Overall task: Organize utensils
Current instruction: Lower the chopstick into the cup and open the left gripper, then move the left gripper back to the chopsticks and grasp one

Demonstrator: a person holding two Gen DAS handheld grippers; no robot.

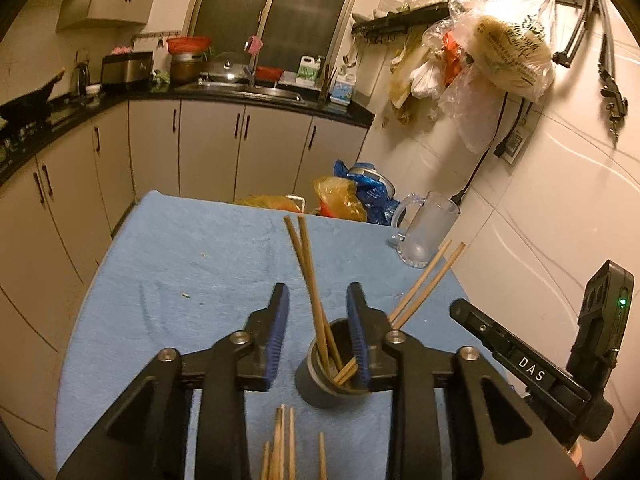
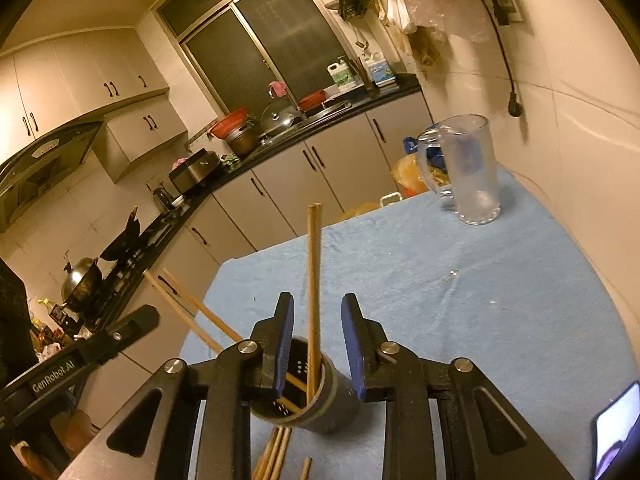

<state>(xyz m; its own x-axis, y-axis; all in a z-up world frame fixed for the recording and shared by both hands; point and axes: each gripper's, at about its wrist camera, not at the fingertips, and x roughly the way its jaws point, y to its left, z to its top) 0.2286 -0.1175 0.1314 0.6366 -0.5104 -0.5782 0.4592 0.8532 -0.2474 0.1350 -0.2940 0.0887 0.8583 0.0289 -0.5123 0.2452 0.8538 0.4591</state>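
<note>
Wooden chopsticks [image 1: 310,272] in dark holder [image 2: 316,404], base hidden, left claw [image 1: 318,334], right claw [image 2: 318,340] parted, empty.

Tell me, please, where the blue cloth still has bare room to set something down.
Free: the wide stretch of cloth left of the holder, and the middle between holder and glass mug. Crowded: around the holder, where loose chopsticks lie and both grippers work.

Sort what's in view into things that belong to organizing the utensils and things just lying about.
Job: chopsticks in the holder; dark utensil holder; loose chopsticks on the cloth.
Lying about: glass mug; plastic bags behind the table; phone.
</note>
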